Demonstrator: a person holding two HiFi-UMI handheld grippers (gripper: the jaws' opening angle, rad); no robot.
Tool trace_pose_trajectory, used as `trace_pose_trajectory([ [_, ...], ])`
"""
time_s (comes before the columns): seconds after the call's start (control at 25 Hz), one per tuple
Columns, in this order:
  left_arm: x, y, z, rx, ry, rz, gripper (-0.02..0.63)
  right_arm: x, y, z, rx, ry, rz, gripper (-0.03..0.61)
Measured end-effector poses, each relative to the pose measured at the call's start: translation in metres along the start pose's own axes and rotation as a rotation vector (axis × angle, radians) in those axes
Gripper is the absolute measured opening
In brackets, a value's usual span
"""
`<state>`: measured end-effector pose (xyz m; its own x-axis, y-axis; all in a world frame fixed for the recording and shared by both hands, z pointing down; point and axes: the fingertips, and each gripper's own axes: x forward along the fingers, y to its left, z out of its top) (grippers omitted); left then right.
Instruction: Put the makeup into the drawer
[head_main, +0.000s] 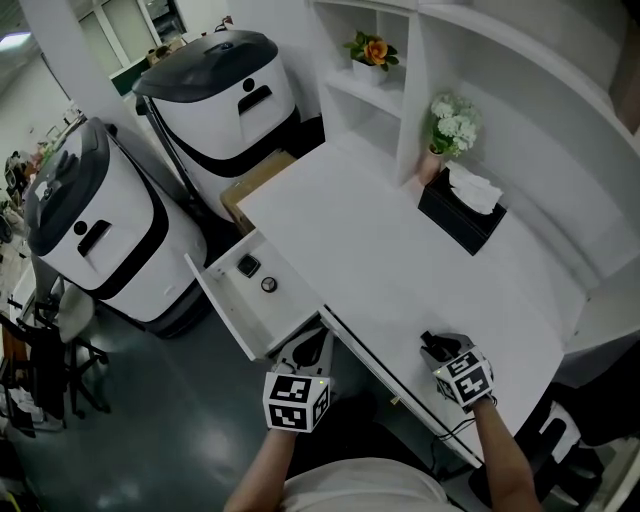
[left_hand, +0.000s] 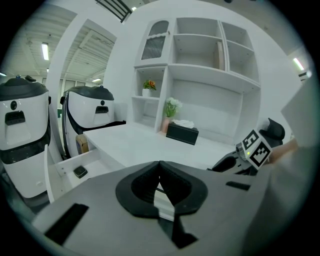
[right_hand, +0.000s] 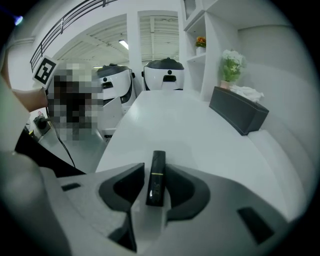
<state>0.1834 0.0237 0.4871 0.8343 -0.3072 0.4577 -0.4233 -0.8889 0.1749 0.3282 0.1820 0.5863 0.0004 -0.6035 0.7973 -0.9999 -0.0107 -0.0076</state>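
Observation:
A slim black lipstick tube (right_hand: 156, 177) lies on the white desk (head_main: 400, 260), near its front edge. My right gripper (right_hand: 154, 168) points down at it, with a pad close against each side of the tube. In the head view the right gripper (head_main: 432, 348) covers the tube. The drawer (head_main: 225, 300) stands pulled out at the desk's left and holds a black square compact (head_main: 248, 266) and a small round item (head_main: 268, 285). My left gripper (head_main: 312, 346) hovers by the drawer's near end. Its tips (left_hand: 159, 164) meet with nothing between them.
A black tissue box (head_main: 460, 222) and a vase of white flowers (head_main: 450, 130) stand at the back of the desk under the shelves. Two large white-and-black machines (head_main: 100, 230) and a cardboard box (head_main: 255, 185) crowd the floor left of the drawer.

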Motion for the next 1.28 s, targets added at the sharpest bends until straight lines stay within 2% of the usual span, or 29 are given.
trace_pose_trajectory([
  [0.2,-0.005,0.002,0.000,0.006,-0.006,0.011,0.002,0.001,0.001,-0.001,0.035,-0.009,0.005,0.106],
  [0.6,-0.009,0.002,0.006,0.025,-0.017,0.024,0.002,-0.006,0.004,0.006,0.051,-0.046,-0.028,0.100],
  [0.92,-0.017,0.010,0.008,0.024,-0.021,0.056,0.002,-0.028,0.031,0.048,0.140,-0.196,0.007,0.100],
  [1.28,-0.035,0.031,0.012,0.014,-0.042,0.118,0.002,-0.024,0.071,0.107,0.117,-0.277,0.111,0.100],
])
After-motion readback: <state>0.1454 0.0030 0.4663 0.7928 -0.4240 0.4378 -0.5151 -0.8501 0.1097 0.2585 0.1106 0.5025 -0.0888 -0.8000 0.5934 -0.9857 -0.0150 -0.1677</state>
